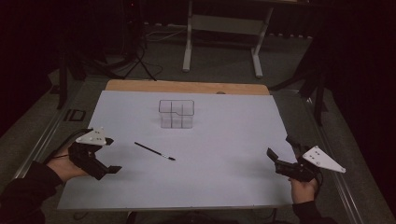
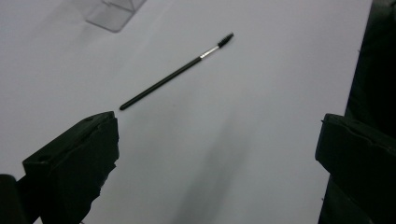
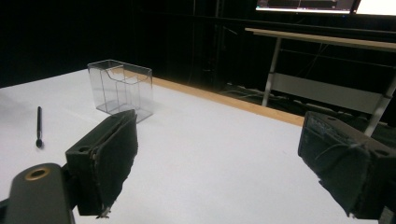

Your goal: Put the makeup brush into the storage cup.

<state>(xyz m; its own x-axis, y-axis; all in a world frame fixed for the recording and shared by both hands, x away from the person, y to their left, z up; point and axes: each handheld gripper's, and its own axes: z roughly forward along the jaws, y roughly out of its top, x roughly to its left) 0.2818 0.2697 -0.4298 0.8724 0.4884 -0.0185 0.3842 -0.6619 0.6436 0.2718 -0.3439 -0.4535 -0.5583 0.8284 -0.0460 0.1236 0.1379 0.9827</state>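
While the thin brush (image 1: pixel 154 151) is lying untouched before the clear organizer (image 1: pixel 176 113), the left gripper (image 1: pixel 106 155) and right gripper (image 1: pixel 279 159) are being held spread, empty, apparently readied for grasping.

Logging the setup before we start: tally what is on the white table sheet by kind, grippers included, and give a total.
Brush: 1, thin and black, lying flat on the sheet
Clear plastic organizer: 1, standing upright, with compartments
Left gripper: 1, open
Right gripper: 1, open
Total: 4
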